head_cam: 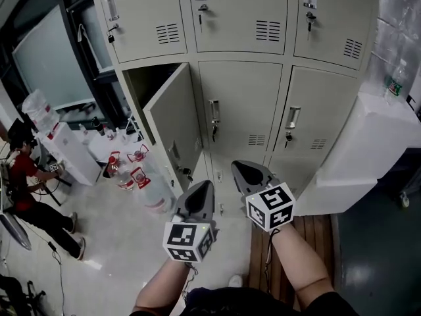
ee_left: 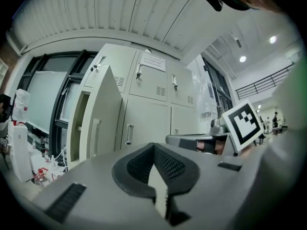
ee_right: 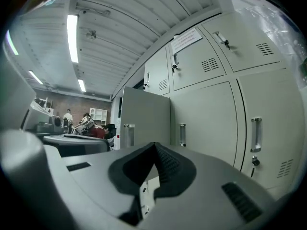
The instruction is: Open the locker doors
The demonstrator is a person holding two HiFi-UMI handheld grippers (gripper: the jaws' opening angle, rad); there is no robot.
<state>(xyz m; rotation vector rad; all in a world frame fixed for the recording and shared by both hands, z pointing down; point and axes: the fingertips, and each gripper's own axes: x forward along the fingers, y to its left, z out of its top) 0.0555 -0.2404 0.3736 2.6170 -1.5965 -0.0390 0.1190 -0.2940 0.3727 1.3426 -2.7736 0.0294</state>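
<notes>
- Two grey plastic grippers with black-and-white marker cubes low in the head view: left gripper (head_cam: 206, 185) and right gripper (head_cam: 241, 168), side by side, aimed at the lockers and touching none of them.
- Jaws of both clenched shut, black ribbed pads (ee_left: 168, 164) meeting at the tips, nothing between them in either gripper view.
- Straight ahead, a tall bank of beige sheet-metal lockers (head_cam: 237, 56) with louvred vents and upright chrome handles.
- In the middle row, left-hand beige locker door (head_cam: 172, 120) swung wide open, with a dark compartment (head_cam: 148, 84) behind it; middle door (head_cam: 240, 104) and right door (head_cam: 316, 110) shut. Top row's three doors shut as well.
- Underfoot, pale glossy floor (head_cam: 118, 242) on the left, a strip of brown wooden slats (head_cam: 319, 236) beside the right forearm, and dark green floor (head_cam: 375, 255) further right.
- On the pale floor near the open door, a cluster of clear plastic water jugs with red handles (head_cam: 141, 183); further left, a white water dispenser (head_cam: 69, 153) topped with an upturned clear jug (head_cam: 39, 110).
- At the far left edge, a person in a red shirt (head_cam: 20, 176).
- Right of the lockers, a white box-shaped counter (head_cam: 368, 150) bearing a clear bottle with a green label (head_cam: 395, 84); crinkled clear plastic sheeting (head_cam: 395, 18) above it.
- On the left wall, a large pale window in dark frames (head_cam: 46, 58).
- Overhead in the right gripper view, a white ribbed ceiling (ee_right: 120, 42) with long tube lights (ee_right: 73, 37); beyond, a brick wall and a few people, too small to make out.
</notes>
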